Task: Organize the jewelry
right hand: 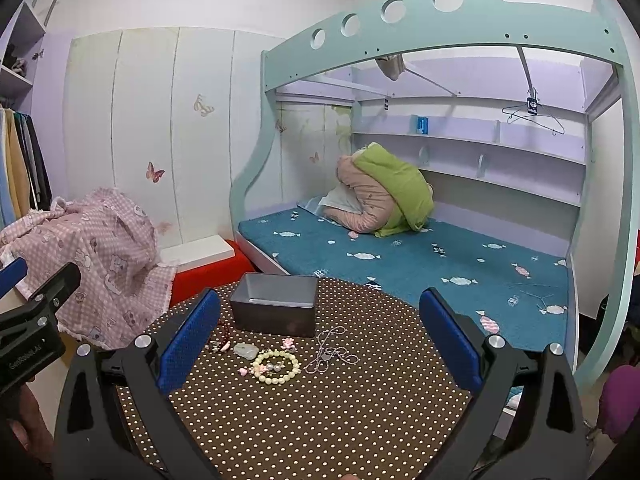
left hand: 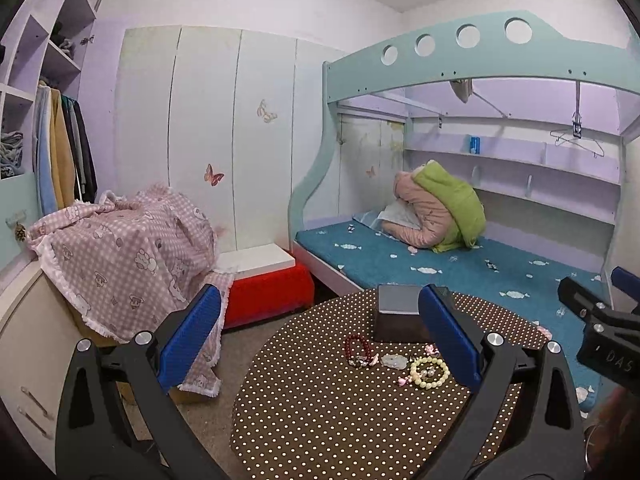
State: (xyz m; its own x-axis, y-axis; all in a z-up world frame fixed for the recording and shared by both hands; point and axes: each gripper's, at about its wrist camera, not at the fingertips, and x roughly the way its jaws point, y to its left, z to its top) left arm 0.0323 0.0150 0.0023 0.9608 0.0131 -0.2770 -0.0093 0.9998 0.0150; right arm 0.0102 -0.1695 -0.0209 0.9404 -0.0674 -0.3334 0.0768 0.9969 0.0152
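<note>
A grey open box (right hand: pixel 274 306) stands at the far side of a round brown polka-dot table (right hand: pixel 320 420); it also shows in the left wrist view (left hand: pixel 398 314). In front of it lie a pale yellow bead bracelet (right hand: pixel 276 367), a dark red bead bracelet (left hand: pixel 357 346), a white jade pendant (right hand: pixel 246 351), small pink pieces (right hand: pixel 289 344) and a silver chain (right hand: pixel 330 350). My left gripper (left hand: pixel 320 336) is open and empty above the table's near side. My right gripper (right hand: pixel 320 340) is open and empty, hovering in front of the jewelry.
A teal bunk bed (right hand: pixel 440 264) with a folded pink and green quilt (right hand: pixel 380 196) stands behind the table. A red stool (left hand: pixel 268 296) and a pink checked cloth (left hand: pixel 120 252) over furniture are at the left. White wardrobe doors (left hand: pixel 208 128) fill the back wall.
</note>
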